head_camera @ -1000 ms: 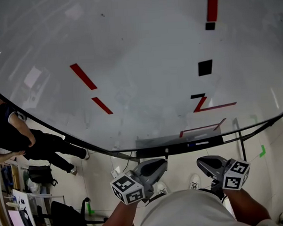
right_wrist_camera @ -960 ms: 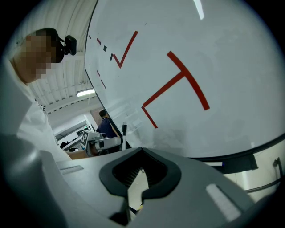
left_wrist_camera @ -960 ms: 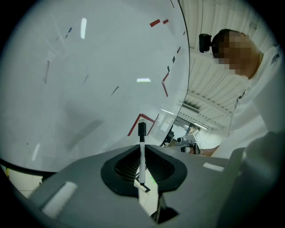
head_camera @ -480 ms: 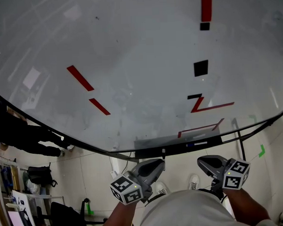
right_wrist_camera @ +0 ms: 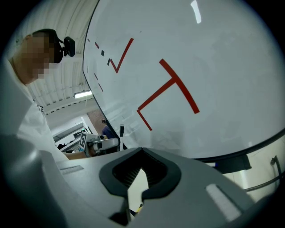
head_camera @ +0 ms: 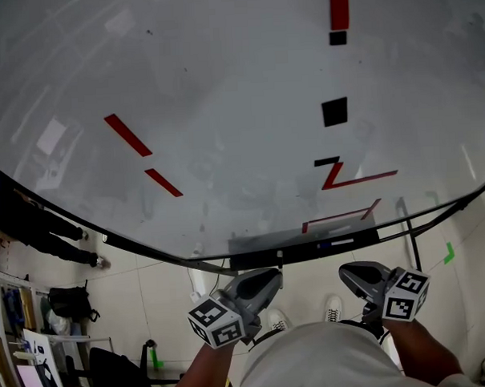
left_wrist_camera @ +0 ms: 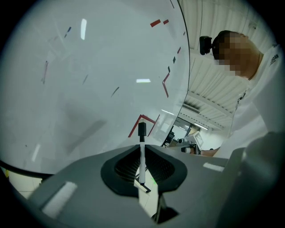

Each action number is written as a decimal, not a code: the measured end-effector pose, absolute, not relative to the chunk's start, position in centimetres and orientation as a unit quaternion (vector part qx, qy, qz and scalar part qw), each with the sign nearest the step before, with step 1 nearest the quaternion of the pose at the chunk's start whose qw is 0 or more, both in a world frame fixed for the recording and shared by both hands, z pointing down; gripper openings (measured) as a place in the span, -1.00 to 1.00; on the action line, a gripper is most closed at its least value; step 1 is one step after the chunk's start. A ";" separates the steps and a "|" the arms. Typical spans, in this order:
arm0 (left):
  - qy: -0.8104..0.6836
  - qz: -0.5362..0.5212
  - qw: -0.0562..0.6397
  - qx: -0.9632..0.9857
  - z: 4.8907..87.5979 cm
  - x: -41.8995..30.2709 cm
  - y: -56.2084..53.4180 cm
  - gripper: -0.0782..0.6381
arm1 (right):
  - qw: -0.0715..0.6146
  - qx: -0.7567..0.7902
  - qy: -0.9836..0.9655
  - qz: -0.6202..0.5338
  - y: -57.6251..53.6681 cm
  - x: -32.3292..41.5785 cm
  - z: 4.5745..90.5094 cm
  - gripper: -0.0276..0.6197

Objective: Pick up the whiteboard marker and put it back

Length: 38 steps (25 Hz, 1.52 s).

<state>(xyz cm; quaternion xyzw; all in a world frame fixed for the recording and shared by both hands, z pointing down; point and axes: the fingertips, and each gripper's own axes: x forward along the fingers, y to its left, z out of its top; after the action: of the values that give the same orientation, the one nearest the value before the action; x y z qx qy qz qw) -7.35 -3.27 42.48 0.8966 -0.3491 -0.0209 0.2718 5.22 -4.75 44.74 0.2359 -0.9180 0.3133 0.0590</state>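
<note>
Two grippers were held low in front of a whiteboard, below its bottom edge. The left gripper was pinching one marker between its jaws: the white barrel stood upright in the grip, and the black cap stuck out past the jaw tips towards the board. The right gripper had its jaws pressed together with nothing between them. From the right gripper view, the left gripper and its marker showed off to the left, well apart from the right one.

On the whiteboard the head view showed three black patches, two slanted red strips near its left edge, one red strip at the top edge and a red Z-like line towards the bottom edge. A dark tray ran along the bottom edge of the board; one small blue-and-white thing lay on it, too small to tell what.

Two white shoes showed on the floor between the grippers. One other person in dark trousers stood beyond the board's left edge.
</note>
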 end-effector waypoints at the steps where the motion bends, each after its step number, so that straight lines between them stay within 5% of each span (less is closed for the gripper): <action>1: -0.349 -0.020 0.272 0.896 42.5 -7.3 -3.3 -0.64 | 0.059 0.236 -0.918 0.313 -4.7 5.2 44.7 -0.91; 18: -0.358 0.036 0.238 0.902 43.3 -7.4 -3.3 -0.64 | 0.063 0.241 -0.916 0.315 -4.8 5.4 44.9 -0.91; 38: -0.347 0.277 0.022 0.896 45.5 -5.6 -3.3 -0.64 | 0.065 0.246 -0.914 0.315 -4.2 6.0 45.3 -0.91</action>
<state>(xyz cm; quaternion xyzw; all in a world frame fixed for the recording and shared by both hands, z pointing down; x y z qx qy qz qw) -5.56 -3.34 45.48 0.8957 -0.3468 0.2773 0.0223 6.03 -4.23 45.29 0.2463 -0.9143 0.3148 0.0653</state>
